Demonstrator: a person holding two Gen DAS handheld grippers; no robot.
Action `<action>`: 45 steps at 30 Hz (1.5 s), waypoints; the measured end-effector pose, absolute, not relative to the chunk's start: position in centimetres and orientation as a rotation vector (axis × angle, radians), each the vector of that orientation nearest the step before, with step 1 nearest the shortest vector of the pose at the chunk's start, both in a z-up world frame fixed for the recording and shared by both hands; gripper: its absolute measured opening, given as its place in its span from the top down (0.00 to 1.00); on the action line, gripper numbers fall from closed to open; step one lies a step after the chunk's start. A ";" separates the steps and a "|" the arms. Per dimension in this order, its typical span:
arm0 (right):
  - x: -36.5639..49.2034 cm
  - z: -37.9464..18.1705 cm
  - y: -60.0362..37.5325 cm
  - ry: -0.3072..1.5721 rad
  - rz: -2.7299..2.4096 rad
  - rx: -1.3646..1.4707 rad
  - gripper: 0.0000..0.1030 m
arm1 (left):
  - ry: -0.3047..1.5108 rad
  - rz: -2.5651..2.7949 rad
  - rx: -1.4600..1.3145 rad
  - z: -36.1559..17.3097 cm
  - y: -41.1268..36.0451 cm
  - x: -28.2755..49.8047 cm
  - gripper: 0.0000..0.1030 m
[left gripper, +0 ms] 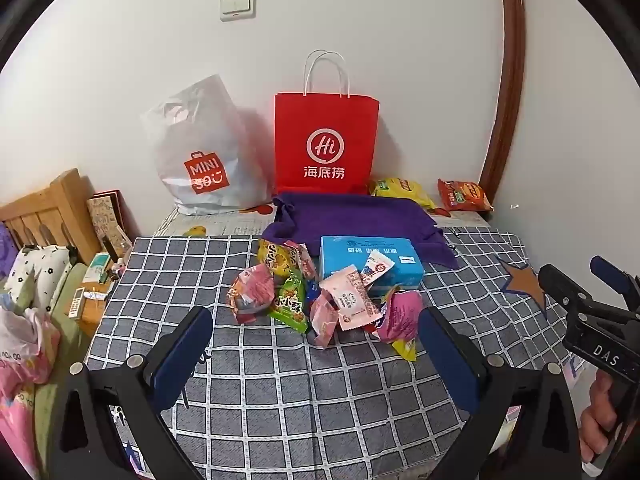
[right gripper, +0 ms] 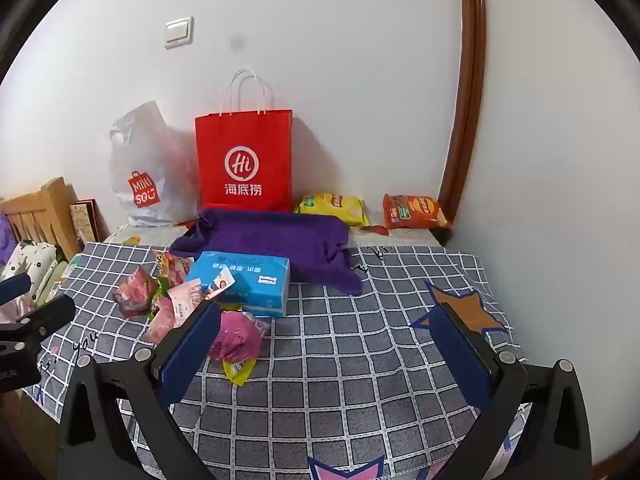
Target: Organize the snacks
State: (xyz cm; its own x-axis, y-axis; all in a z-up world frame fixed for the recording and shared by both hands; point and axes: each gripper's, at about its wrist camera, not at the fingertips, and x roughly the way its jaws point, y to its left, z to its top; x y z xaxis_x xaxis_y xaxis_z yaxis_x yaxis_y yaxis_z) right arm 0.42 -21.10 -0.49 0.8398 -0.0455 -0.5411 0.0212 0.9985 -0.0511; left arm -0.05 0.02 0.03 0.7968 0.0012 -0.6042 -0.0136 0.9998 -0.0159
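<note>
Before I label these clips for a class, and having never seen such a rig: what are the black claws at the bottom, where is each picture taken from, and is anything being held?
The claws are hand-held two-finger grippers, one in each of a person's hands, each with a camera looking along its fingers. One picture comes from the left gripper, the other from the right gripper. Both stand wide open and hold nothing. On the checked cloth lies a pile of snack packets beside a blue tissue box and a purple towel. By the wall stand a red paper bag, a white plastic bag and two crisp packets.
</note>
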 end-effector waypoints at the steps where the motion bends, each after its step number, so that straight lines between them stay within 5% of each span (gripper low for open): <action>1: 0.3 -0.6 -21.1 0.574 -0.036 -0.041 0.00 | 0.656 0.012 -0.017 0.0 0.0 0.0 0.00; 45: -0.8 -0.9 -20.1 0.569 -0.013 0.027 0.00 | 0.640 0.014 -0.064 -0.1 1.0 -0.6 0.00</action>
State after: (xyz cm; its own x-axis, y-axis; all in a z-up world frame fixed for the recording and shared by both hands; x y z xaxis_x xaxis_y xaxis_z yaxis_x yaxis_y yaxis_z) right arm -0.77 -20.07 -0.90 0.8424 -0.0048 -0.5388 0.0198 0.9996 0.0221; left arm -0.64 1.01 -0.06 0.8019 -0.0064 -0.5974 -0.0332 0.9979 -0.0553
